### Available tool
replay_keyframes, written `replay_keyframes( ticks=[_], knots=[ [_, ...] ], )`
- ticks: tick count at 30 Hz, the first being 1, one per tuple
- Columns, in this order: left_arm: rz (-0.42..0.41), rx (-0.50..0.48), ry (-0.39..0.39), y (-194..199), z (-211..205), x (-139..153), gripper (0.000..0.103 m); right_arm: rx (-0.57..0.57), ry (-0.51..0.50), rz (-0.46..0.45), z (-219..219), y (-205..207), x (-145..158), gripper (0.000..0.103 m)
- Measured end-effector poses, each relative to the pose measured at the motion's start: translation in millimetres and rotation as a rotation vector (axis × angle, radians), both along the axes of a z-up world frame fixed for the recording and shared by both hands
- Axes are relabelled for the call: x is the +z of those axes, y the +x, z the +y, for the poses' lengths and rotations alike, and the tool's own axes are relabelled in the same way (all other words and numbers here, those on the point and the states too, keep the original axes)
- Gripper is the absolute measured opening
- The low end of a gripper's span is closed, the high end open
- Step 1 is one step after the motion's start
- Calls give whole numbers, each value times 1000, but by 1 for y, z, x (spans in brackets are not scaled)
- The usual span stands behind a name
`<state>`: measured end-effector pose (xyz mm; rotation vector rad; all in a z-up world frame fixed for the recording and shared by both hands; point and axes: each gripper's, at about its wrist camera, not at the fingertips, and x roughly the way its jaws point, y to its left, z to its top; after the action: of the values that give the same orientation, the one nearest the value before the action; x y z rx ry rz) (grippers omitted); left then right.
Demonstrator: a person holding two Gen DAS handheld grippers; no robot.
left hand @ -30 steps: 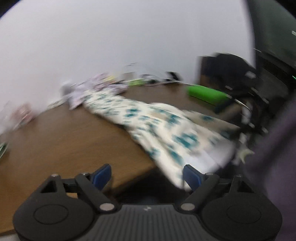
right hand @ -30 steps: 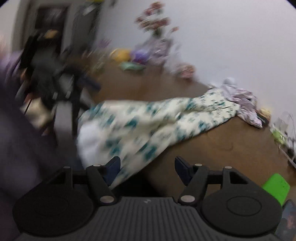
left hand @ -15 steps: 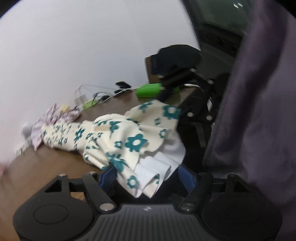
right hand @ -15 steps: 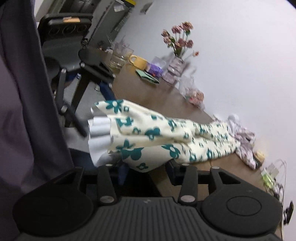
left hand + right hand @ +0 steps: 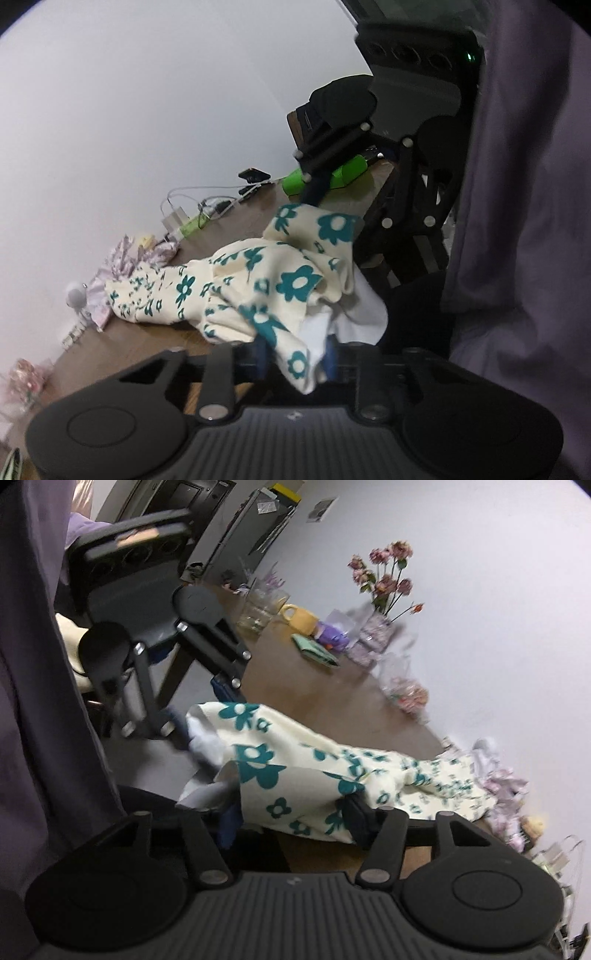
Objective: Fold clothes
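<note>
A cream garment with teal flowers (image 5: 258,280) lies along the brown table (image 5: 122,343), its near end hanging past the table edge. My left gripper (image 5: 295,356) has a fold of that end between its blue pads, and its jaws are closing on it. In the right wrist view the same garment (image 5: 295,760) runs between the fingers of my right gripper (image 5: 291,821), which holds a thick bunch while its jaws open slightly. Each gripper shows in the other's view: the right one (image 5: 314,188) at the raised far corner, the left one (image 5: 199,709) at the white-lined hem.
A pink floral pile (image 5: 122,258) lies at the garment's far end, near cables (image 5: 199,210) and a green object (image 5: 332,175). A flower vase (image 5: 380,605), yellow mug (image 5: 301,618) and glass jar (image 5: 258,609) stand at the table's other end. A person's purple clothing (image 5: 517,221) is close by.
Both grippers came in to the garment's near end with open jaws and rolled. The left jaws have narrowed onto a fold, and the right jaws now hold the bunched hem.
</note>
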<state>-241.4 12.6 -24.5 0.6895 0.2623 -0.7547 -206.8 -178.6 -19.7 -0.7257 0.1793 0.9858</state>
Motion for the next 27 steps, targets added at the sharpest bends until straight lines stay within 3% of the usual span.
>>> replay_keyframes(
  ticks=[4, 5, 7, 10, 15, 18, 20, 22, 24, 25, 27],
  knots=[
    [28, -26, 16, 9, 1, 16, 15, 15, 58, 96, -5, 10, 9, 32],
    [44, -32, 13, 11, 1, 19, 15, 8, 70, 133, -7, 15, 12, 23],
    [78, -44, 3, 15, 2, 28, 13, -16, 92, 222, -9, 26, 16, 16],
    [132, -54, -85, 24, 13, 48, 12, -29, 148, 353, -18, 42, 26, 9],
    [195, -60, -250, 57, 31, 82, 13, -57, 312, 540, -34, 76, 51, 8],
    [291, 65, -434, 109, 37, 96, 13, -131, 425, 682, -39, 116, 60, 8],
    [412, 220, -556, 152, 38, 95, 17, -244, 518, 768, -42, 145, 61, 9],
    [481, 371, -631, 184, 36, 88, 18, -385, 584, 819, -42, 172, 58, 12],
    [540, 496, -653, 209, 30, 76, 20, -526, 633, 833, -41, 195, 54, 14],
    [560, 549, -656, 219, 26, 70, 22, -585, 628, 804, -36, 203, 50, 20],
    [551, 606, -626, 227, 20, 62, 37, -679, 601, 733, -23, 214, 43, 32]
  ],
)
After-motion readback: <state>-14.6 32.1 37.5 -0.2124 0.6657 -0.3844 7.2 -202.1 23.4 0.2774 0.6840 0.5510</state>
